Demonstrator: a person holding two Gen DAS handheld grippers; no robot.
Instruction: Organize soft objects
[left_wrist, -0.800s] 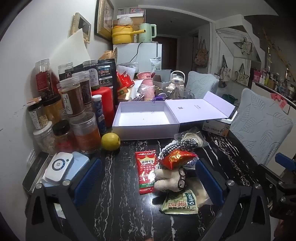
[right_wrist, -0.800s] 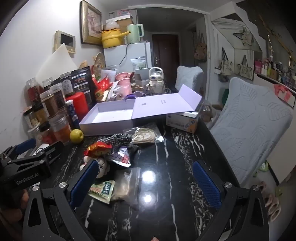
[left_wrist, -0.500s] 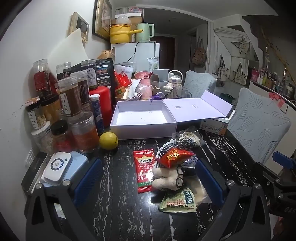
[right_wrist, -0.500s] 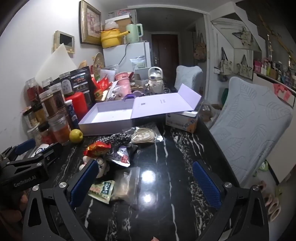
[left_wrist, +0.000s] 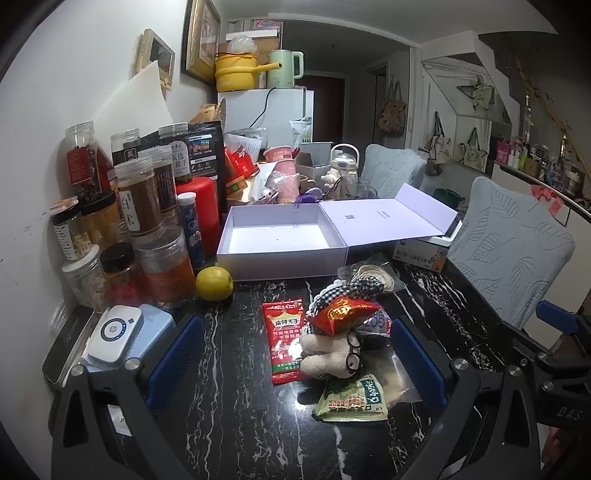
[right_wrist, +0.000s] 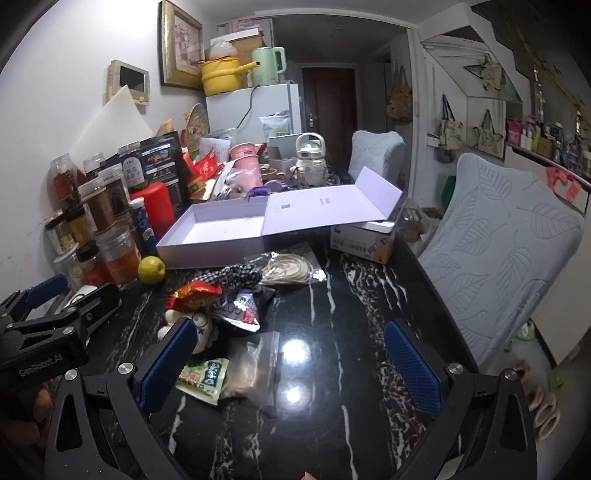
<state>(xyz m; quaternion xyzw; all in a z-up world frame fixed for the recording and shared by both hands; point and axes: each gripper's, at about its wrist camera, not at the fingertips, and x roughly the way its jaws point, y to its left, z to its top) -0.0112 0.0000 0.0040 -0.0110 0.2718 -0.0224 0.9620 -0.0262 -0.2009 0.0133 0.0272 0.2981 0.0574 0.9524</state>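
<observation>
You're facing a black marble-veined table (right_wrist: 332, 302) set against a white wall (left_wrist: 74, 92) hung with a gilt-framed picture (right_wrist: 181, 44). To your right stand chairs with pale leaf-quilted covers (right_wrist: 502, 236); beyond, a white fridge (right_wrist: 273, 107) and a dark door (right_wrist: 328, 107)

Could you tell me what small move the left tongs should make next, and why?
Probably ease the left tongs forward and down over the plush toy. Both tongs stand open and hold nothing, the toy lies between the left fingers' line of sight among snack packets, and the open lilac box behind it has nothing in it. The red foil packet resting on the toy may need nudging aside.
</observation>
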